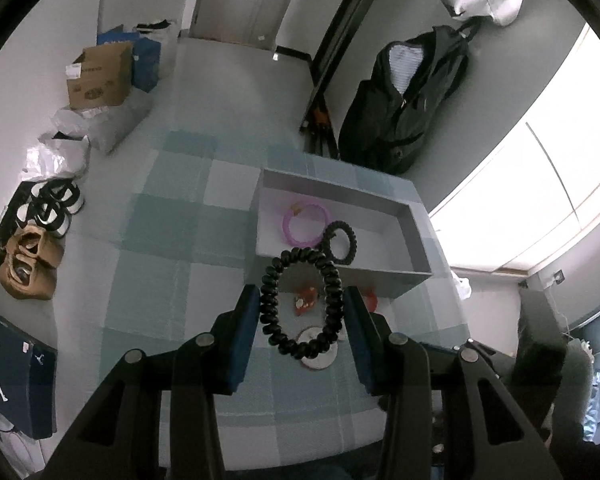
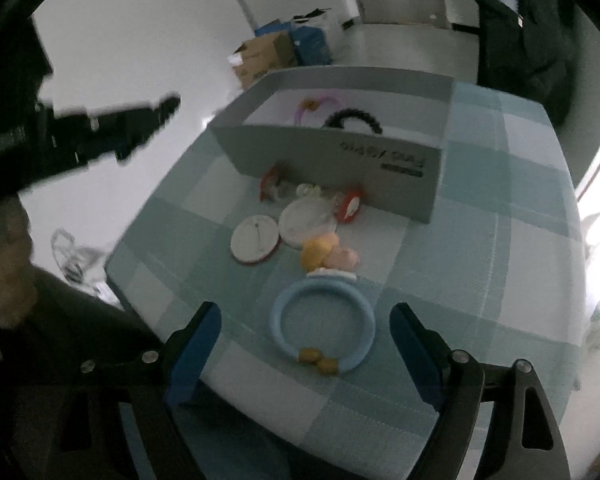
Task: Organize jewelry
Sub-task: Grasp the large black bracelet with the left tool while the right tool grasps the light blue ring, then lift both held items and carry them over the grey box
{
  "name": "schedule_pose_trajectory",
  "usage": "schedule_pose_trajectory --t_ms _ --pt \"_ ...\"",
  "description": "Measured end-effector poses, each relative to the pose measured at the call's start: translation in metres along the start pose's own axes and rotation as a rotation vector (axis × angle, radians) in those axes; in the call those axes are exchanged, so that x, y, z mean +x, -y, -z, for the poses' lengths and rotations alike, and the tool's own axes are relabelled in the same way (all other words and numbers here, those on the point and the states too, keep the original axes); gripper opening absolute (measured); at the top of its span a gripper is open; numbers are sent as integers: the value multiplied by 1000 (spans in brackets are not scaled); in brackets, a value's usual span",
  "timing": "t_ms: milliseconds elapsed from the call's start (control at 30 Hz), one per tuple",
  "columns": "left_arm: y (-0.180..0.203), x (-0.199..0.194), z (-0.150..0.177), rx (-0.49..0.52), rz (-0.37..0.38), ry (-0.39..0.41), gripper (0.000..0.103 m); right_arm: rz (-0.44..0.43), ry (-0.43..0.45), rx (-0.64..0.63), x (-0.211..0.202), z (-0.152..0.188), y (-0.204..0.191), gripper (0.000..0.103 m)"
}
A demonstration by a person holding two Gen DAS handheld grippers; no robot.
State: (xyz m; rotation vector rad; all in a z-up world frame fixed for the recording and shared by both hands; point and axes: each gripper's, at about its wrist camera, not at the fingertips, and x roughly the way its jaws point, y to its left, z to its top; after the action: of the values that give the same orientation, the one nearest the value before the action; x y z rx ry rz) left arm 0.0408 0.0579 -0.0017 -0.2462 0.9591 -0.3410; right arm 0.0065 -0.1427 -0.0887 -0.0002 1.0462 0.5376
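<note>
your left claw [image 1: 302,304] grips a black spiral hair tie [image 1: 302,304], its long axis pointing toward the grey box [image 1: 416,236]; your right claw [image 2: 306,336] hangs released over a flat blue ring [image 2: 323,330].

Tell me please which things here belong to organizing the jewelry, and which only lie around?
Belong to the job:
- black spiral hair tie, held in the left gripper
- grey cardboard box with pink ring and another black coil inside
- light blue ring before the open right gripper
- round white badges

Just lying about:
- brown carton
- black jacket
- shoes
</note>
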Motion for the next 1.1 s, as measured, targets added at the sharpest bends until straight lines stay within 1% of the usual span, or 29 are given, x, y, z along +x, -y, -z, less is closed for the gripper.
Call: schedule_pose_trajectory --t_ms 167,233,267,300,367,433,500,567,800,967,1100 --pt "-6 -5 -3 -28 2 22 37 49 -16 -43 9 1 -6 85" --pt "-7 -4 -3 -36 1 22 37 76 -24 -67 10 1 -9 83" --pt "-9 -4 -4 -41 1 21 37 92 -28 -82 12 1 -11 78" --pt "-9 -4 -3 -42 0 21 37 112 -31 -97 13 2 -13 76" --pt "-9 -4 -4 -44 -1 23 37 123 -32 -107 13 1 -14 74" --pt "-7 -5 -4 -42 0 27 37 134 -30 -112 12 2 -14 69" --pt "-6 -6 -3 -37 -5 30 37 153 -29 -122 12 1 -15 60" --pt "-6 -5 -3 -30 -15 26 37 170 -28 -133 11 1 -17 61" --pt "-4 -5 -3 -30 -16 32 37 149 -20 -119 8 0 -16 60" --pt "-4 -4 -3 -26 -22 32 37 93 6 -95 0 -2 -14 60" --pt "-4 -4 -3 -31 -23 34 37 28 33 -36 -8 -6 -8 60"
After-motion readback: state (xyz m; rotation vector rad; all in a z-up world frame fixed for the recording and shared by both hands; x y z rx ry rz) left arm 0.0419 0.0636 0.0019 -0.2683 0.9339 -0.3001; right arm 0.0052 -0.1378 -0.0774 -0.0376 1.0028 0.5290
